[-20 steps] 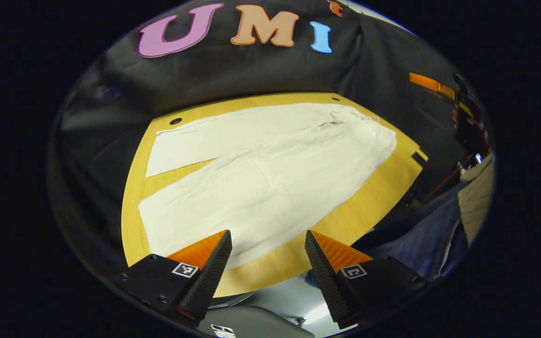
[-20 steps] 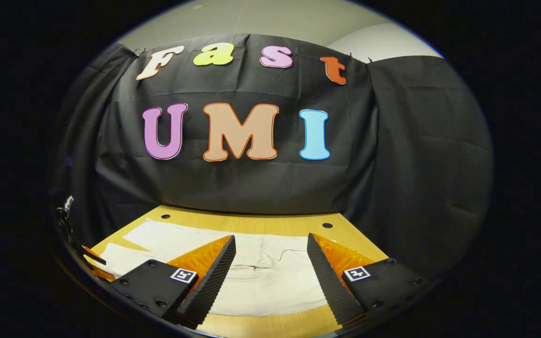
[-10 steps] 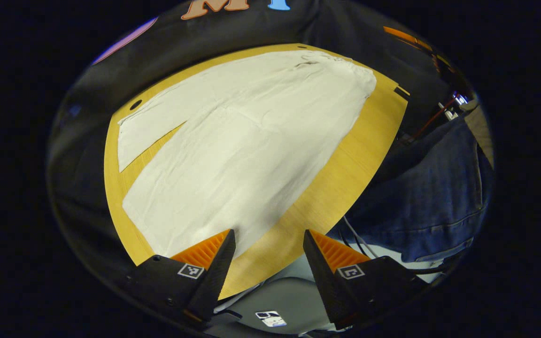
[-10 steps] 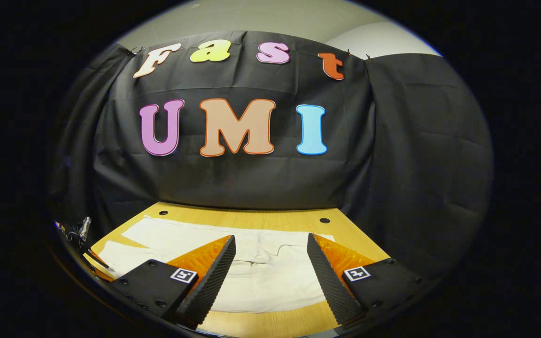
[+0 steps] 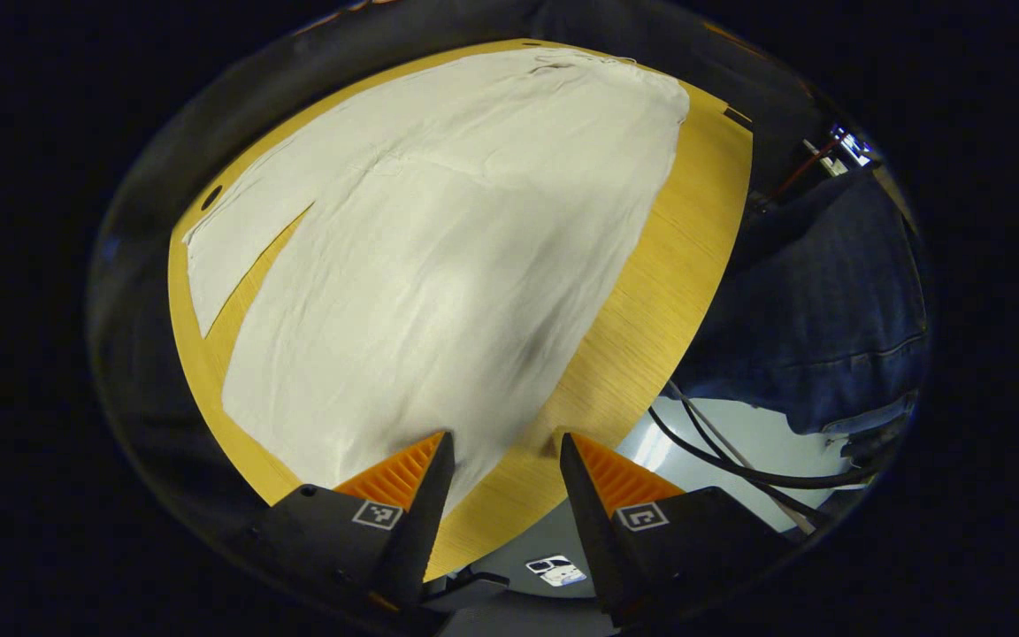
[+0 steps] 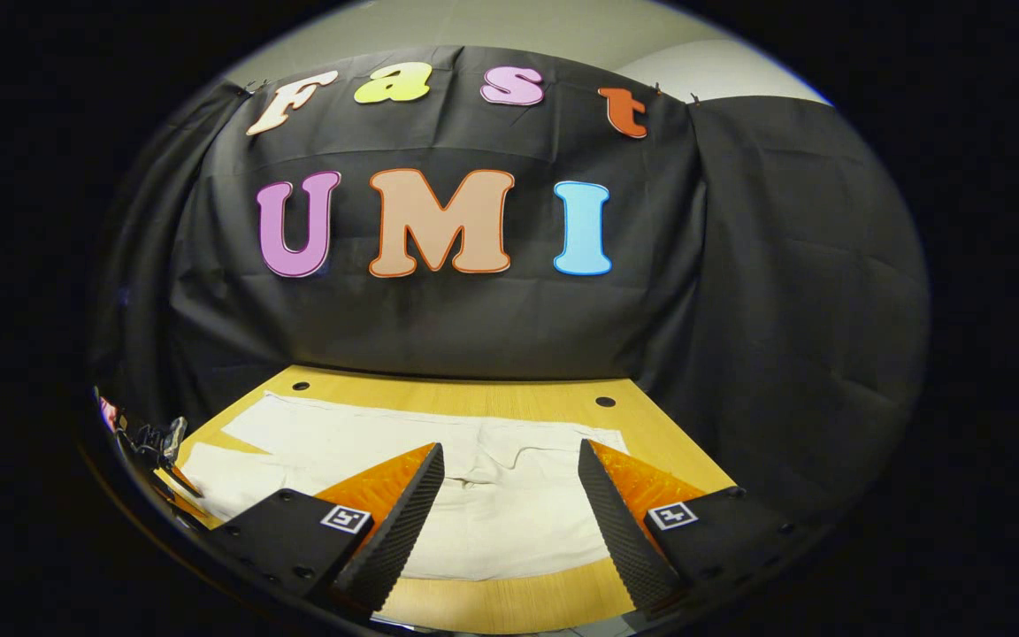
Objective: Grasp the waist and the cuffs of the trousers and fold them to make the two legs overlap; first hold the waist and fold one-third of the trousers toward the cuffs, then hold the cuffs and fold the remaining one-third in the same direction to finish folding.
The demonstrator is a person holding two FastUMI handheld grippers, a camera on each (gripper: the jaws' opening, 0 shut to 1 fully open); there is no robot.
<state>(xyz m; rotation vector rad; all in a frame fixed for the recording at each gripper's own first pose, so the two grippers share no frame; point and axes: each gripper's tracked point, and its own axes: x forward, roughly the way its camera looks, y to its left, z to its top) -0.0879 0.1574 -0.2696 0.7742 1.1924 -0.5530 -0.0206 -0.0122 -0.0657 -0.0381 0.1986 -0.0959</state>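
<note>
The yellow wooden surface [image 5: 651, 292] is taking up the middle of the left gripper view, and the cream cloth trousers [image 5: 439, 257] are lying flat on it, covering most of it, their two legs splitting toward the upper left. At the right of that frame, a person's blue denim clothing [image 5: 828, 301] is standing beside the surface edge, with black cables [image 5: 739, 464] trailing below it. The left hand-held gripper [image 5: 501, 460] is hovering at the bottom, fingers apart, holding nothing. In the right gripper view, the right hand-held gripper [image 6: 509, 478] is likewise gaping over the trousers [image 6: 509, 522].
</note>
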